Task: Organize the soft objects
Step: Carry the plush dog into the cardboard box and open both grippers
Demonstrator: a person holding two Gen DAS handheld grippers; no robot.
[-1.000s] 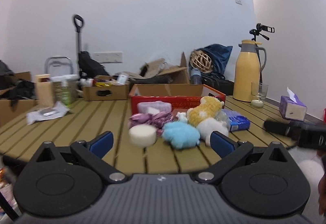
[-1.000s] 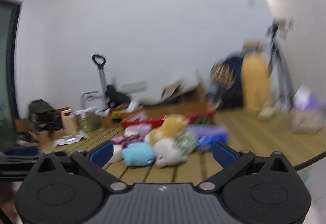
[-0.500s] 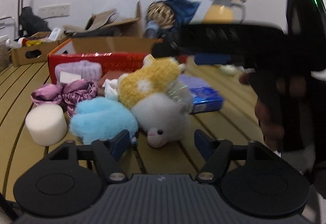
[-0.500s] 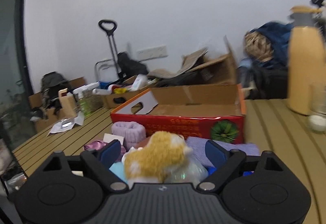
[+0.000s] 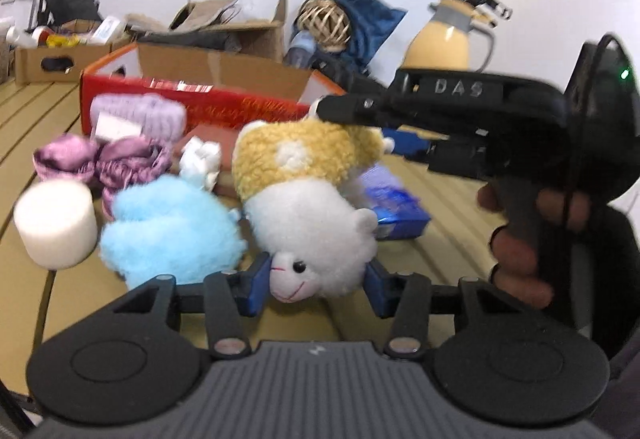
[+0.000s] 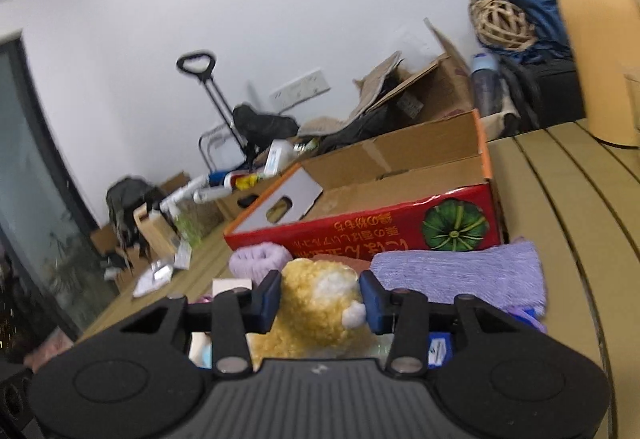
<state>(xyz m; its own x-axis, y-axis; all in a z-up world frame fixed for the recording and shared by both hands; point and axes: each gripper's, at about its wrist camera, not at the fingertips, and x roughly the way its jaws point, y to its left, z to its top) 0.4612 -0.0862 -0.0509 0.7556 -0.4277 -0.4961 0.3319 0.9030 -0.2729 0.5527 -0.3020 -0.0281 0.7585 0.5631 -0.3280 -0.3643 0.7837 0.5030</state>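
My left gripper (image 5: 316, 281) is closed around the fluffy white sheep toy (image 5: 310, 235) on the wooden slat table (image 5: 24, 111), my right gripper (image 6: 319, 299) squeezes the fuzzy yellow plush toy (image 6: 316, 313) lying on top, and the open red cardboard box (image 6: 400, 227) waits just behind both.

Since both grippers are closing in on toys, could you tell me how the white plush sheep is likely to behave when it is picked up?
The white plush sheep looks fluffy and stuffed, so it will probably squash between the left gripper pads rather than slip. It seems light for its bulk. The yellow plush leans on it, so lifting may tumble that toy unless the right gripper holds it.
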